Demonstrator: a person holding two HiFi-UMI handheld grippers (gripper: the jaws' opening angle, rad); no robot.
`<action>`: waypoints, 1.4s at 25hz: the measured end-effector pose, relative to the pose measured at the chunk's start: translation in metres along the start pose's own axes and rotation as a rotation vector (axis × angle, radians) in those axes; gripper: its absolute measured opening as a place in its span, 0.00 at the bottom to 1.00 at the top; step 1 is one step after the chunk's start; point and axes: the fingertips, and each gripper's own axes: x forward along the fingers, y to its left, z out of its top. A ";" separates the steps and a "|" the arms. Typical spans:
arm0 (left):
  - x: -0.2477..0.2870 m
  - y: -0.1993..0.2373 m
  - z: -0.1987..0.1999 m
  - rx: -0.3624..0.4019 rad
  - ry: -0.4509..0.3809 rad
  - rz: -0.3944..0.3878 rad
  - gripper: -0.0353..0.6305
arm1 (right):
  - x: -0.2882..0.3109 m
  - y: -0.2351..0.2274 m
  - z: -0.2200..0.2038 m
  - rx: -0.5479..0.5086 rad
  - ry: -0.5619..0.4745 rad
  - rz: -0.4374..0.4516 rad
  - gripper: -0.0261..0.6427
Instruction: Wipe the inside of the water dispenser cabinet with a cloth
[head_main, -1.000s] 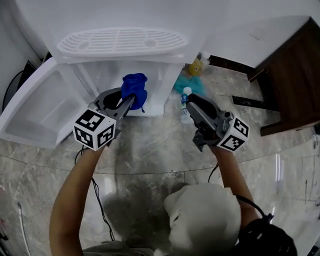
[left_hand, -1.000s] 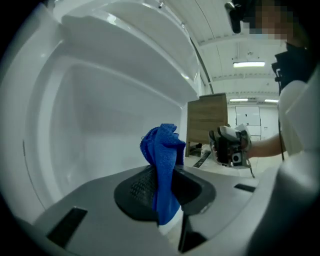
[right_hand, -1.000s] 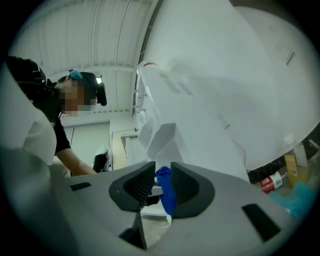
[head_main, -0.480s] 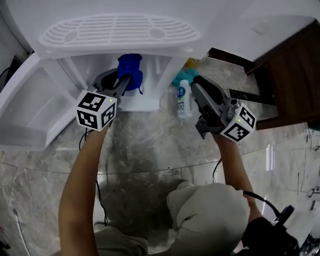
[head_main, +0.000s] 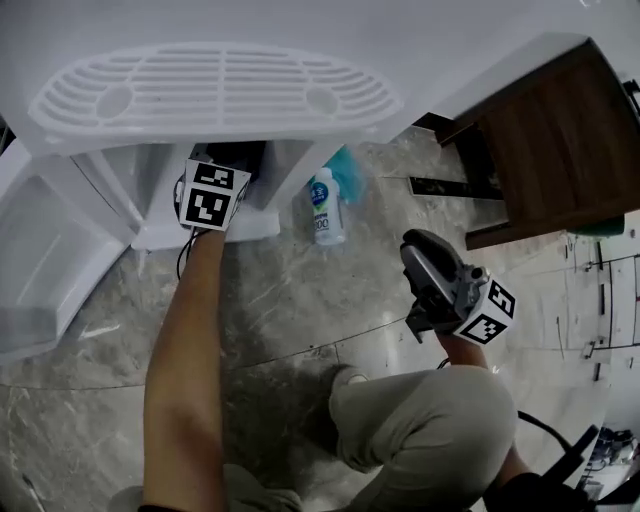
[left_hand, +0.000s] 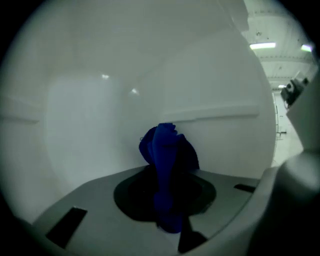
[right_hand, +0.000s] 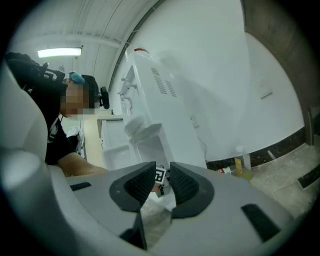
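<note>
The white water dispenser (head_main: 215, 95) stands ahead with its lower cabinet (head_main: 150, 200) open. My left gripper (left_hand: 168, 202) reaches into that cabinet and is shut on a bunched blue cloth (left_hand: 167, 147), which stands up from the jaws close to the white inner back wall (left_hand: 100, 115). In the head view only the left gripper's marker cube (head_main: 211, 194) shows at the cabinet mouth; the cloth is hidden there. My right gripper (head_main: 418, 250) hangs over the floor to the right, away from the dispenser. Its jaws stand a narrow gap apart (right_hand: 162, 182) with nothing between them.
The cabinet door (head_main: 45, 265) is swung open at the left. A white bottle with a blue label (head_main: 323, 205) and a teal thing (head_main: 347, 165) lie on the marble floor beside the dispenser. A dark wooden cabinet (head_main: 555, 135) stands at the right. A yellowish bottle (right_hand: 243, 167) sits by the wall.
My left gripper has gone forward and down into the cabinet, taking the blue cloth out of the head view's sight. My right gripper has drawn back to the right, away from the bottle.
</note>
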 end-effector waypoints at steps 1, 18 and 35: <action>0.007 0.002 -0.002 0.006 0.021 0.011 0.16 | -0.005 0.003 -0.001 -0.012 0.021 -0.002 0.16; 0.022 -0.001 -0.027 -0.058 0.340 -0.095 0.16 | -0.019 0.000 -0.015 -0.019 0.082 -0.046 0.16; 0.023 0.001 -0.035 0.443 0.344 -0.010 0.16 | -0.041 -0.013 -0.015 0.031 0.032 -0.085 0.16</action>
